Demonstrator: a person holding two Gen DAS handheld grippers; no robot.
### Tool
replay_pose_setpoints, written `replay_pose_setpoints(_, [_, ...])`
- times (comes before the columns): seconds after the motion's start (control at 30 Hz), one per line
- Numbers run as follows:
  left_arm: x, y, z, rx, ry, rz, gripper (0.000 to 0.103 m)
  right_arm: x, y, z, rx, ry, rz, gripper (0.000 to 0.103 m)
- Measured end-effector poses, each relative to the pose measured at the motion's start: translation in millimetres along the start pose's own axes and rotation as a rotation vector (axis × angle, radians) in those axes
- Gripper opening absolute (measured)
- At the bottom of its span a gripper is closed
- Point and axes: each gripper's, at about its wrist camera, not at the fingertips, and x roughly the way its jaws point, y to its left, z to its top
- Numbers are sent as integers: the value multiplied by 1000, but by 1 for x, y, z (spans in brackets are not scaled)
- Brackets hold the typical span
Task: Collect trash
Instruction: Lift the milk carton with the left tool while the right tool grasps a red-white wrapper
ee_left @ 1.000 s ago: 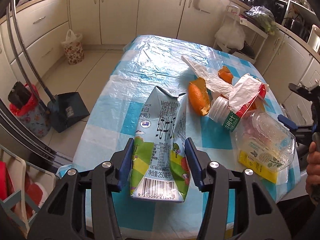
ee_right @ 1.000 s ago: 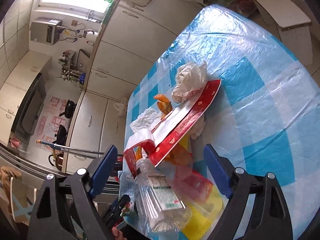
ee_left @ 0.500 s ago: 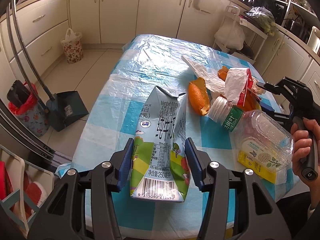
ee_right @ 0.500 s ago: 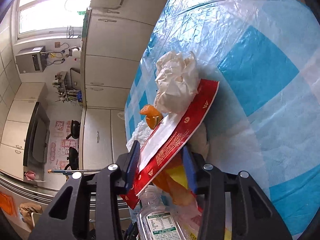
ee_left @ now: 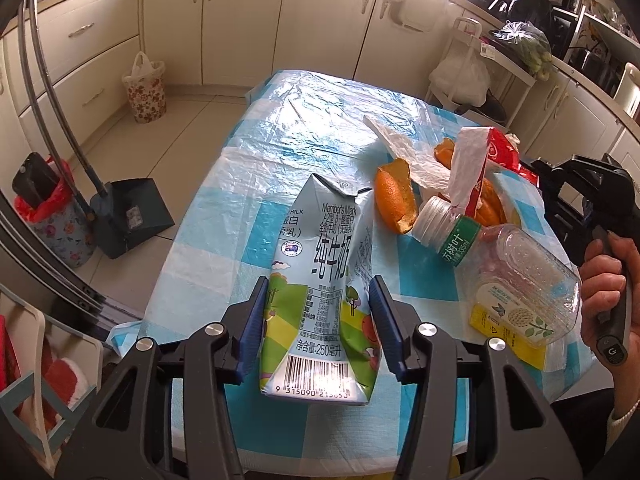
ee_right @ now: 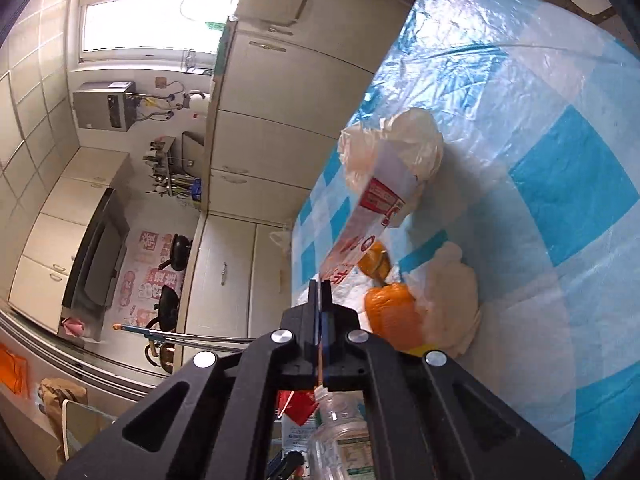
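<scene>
Right now the milk carton (ee_left: 320,296) is the anchor of the scene: it lies lengthwise on the blue-and-white checked table cover (ee_left: 288,148), barcode end toward the camera, and the left gripper (ee_left: 318,322) has its blue pads pressed against both long sides of the carton's lower half, so it is clamped on the carton. Just to the right of the carton lies a piece of orange peel (ee_left: 394,200), and beyond that a clear plastic bottle (ee_left: 500,264) on its side, white cap pointing toward the carton, resting over a yellow packet (ee_left: 508,340). Farther right of the carton, past the bottle, a hand (ee_left: 608,292) grips the handle of the right gripper (ee_right: 320,292). Its jaws are fully together, pinching the edge of a red-and-white wrapper (ee_right: 372,220), which rises from the pinch toward a crumpled white plastic bag (ee_right: 400,148); from the left wrist the same wrapper stands up above the bottle's cap. More orange peel and crumpled tissue (ee_right: 452,292) lie beside the closed fingers. Left of the carton, off the table on the floor, stand a dark dustpan (ee_left: 132,216) and a floral bin (ee_left: 146,88).
</scene>
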Motion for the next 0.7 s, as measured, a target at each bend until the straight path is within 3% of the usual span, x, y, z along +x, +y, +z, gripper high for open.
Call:
replay_pose_setpoints(0.3, [-49, 6, -4, -19, -88, -31, 48, -36, 42, -41, -118, 24, 182, 1])
replay_pose_setpoints(0.5, [-70, 11, -13, -32, -103, -44, 48, -68, 55, -82, -222, 47, 201, 1])
replay_pose_setpoints(0.7, [-98, 13, -31, -56, -108, -70, 48, -91, 65, -133, -362, 114, 165, 1])
